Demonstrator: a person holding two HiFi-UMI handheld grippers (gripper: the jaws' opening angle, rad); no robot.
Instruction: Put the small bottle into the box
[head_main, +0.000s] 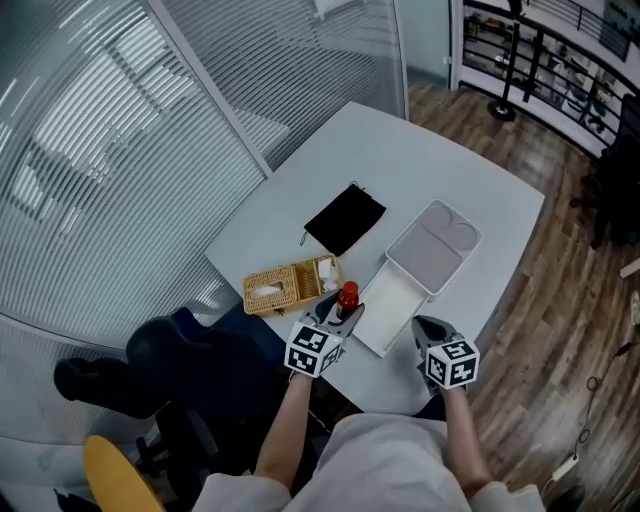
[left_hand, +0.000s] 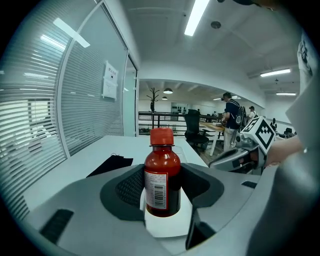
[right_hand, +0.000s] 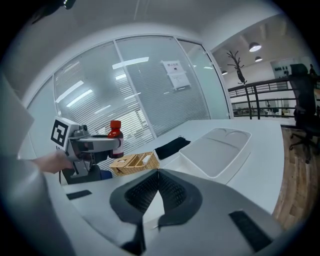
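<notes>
Left gripper view: L gripper (left_hand: 162, 194) jaws clamp small bottle (left_hand: 162, 172), upright. R gripper (right_hand: 158, 173) jaws closed, empty, near box (right_hand: 216, 150).

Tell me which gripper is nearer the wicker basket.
Left. The left gripper, shut on the small bottle, is right beside the wicker basket; the right gripper is farther off, to its right.

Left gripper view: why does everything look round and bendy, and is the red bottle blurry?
Left gripper view: the wide-angle lens curves the blinds and darkens the corners; the small bottle, held by the left hand-held gripper, looks sharp. Head view: the blinds bow similarly.
</notes>
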